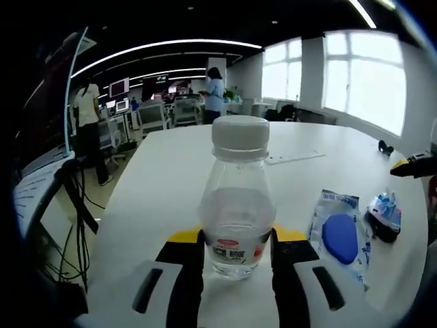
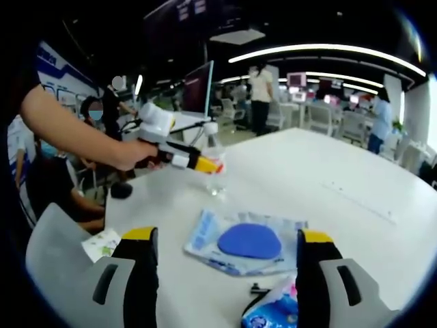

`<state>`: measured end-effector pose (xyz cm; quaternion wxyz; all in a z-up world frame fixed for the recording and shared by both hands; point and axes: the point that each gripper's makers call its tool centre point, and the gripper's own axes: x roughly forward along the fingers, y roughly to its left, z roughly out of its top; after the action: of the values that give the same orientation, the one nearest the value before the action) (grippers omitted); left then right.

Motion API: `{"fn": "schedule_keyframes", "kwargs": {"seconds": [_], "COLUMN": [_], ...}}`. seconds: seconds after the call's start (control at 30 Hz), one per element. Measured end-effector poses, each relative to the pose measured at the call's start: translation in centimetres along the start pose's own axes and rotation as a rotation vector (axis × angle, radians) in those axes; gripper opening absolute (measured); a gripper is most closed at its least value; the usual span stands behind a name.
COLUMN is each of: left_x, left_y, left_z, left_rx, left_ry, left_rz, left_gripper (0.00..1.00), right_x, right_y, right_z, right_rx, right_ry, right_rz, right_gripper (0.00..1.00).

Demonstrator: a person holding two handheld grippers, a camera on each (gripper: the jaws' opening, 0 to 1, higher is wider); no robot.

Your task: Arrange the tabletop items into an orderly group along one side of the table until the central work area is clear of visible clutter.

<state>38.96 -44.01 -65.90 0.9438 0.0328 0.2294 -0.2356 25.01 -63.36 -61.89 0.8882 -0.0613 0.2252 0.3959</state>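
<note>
Two yellow-tipped jaws of your left gripper (image 1: 237,247) press against the sides of a clear plastic bottle (image 1: 236,205), which stands upright on the white table (image 1: 164,178) between them, its white cap straight ahead of the camera. To the right of that gripper lies a flat clear packet with a blue disc (image 1: 339,236) inside, and just beyond it a small blue-and-white packet (image 1: 386,213).

Your right gripper (image 2: 229,263) stands wide open with nothing between its jaws. Directly ahead of it, just past the jaw tips, lies the same packet with the blue disc (image 2: 249,240); the small blue-and-white packet (image 2: 273,311) sits low beside its right jaw. Further ahead and to the left, your hand (image 2: 130,154) holds the left gripper (image 2: 205,166) at the bottle (image 2: 214,164). A small paper card (image 2: 102,244) lies left of the left jaw.
</note>
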Motion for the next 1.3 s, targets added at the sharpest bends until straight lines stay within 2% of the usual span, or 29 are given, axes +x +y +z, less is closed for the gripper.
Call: {"fn": "schedule_keyframes", "kwargs": {"seconds": [0.33, 0.5, 0.8, 0.97, 1.1, 1.3], "left_x": [-1.1, -1.5, -2.0, -1.8, -1.2, -0.2], "left_y": [-0.4, -0.7, -1.4, -0.9, -0.8, -1.0], "left_z": [-0.4, -0.5, -0.7, -0.9, -0.6, -0.4], "left_rx": [-0.006, 0.021, 0.054, 0.076, 0.079, 0.153], "left_ry": [0.006, 0.012, 0.02, 0.023, -0.008, 0.0], "left_rz": [-0.001, -0.009, -0.026, -0.035, -0.078, -0.148], "left_gripper": [0.35, 0.35, 0.29, 0.25, 0.37, 0.43], "right_x": [0.1, 0.1, 0.0, 0.0, 0.0, 0.0], "right_y": [0.8, 1.0, 1.0, 0.9, 0.8, 0.3], "right_z": [0.1, 0.2, 0.2, 0.1, -0.1, -0.3], "right_rx": [-0.012, -0.014, -0.013, -0.009, -0.008, -0.001], "right_ry": [0.001, 0.001, 0.0, 0.001, 0.007, 0.011], "right_rz": [0.015, 0.017, 0.017, 0.015, 0.011, -0.001], "right_gripper": [0.81, 0.81, 0.8, 0.8, 0.8, 0.8]}}
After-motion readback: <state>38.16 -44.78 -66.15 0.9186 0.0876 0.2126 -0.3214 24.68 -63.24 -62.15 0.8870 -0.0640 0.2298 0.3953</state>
